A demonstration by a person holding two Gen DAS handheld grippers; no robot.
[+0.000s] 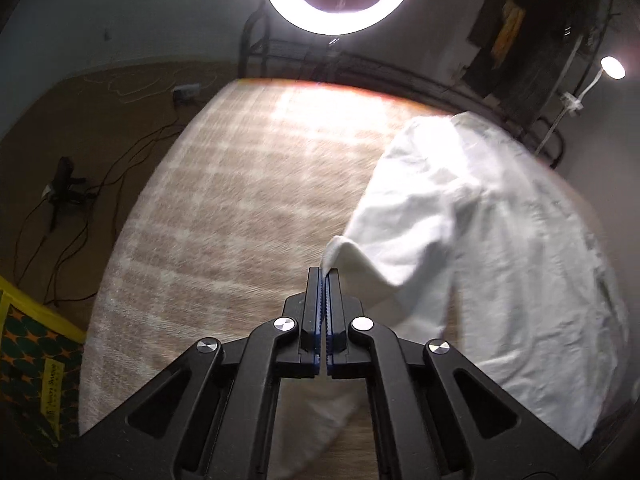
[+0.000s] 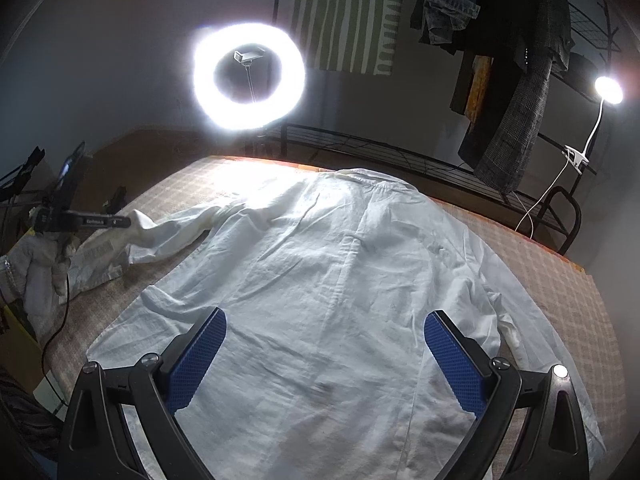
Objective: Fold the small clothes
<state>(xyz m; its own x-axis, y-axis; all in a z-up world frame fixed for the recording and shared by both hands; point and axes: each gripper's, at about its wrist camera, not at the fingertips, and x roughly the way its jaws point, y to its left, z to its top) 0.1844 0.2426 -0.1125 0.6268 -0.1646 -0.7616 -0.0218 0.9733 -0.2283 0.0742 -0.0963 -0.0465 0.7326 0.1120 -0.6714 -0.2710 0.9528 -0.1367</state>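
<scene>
The white shirt [image 2: 340, 280] is lying flat on the bed [image 2: 560, 280], its collar pointing toward the ring light [image 2: 248, 76] and its length running back toward the camera. The left gripper [image 1: 325, 276] is clamping the sleeve's cuff [image 1: 340, 252]. The right gripper [image 2: 324, 344] is hovering with jaws apart. The hem is cut off.

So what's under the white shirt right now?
The white shirt lies spread on a checked beige bed cover, which shows all round it. Whatever sits beneath the shirt's body is covered. The left gripper pinches one sleeve's cuff; the right gripper hovers open.
</scene>
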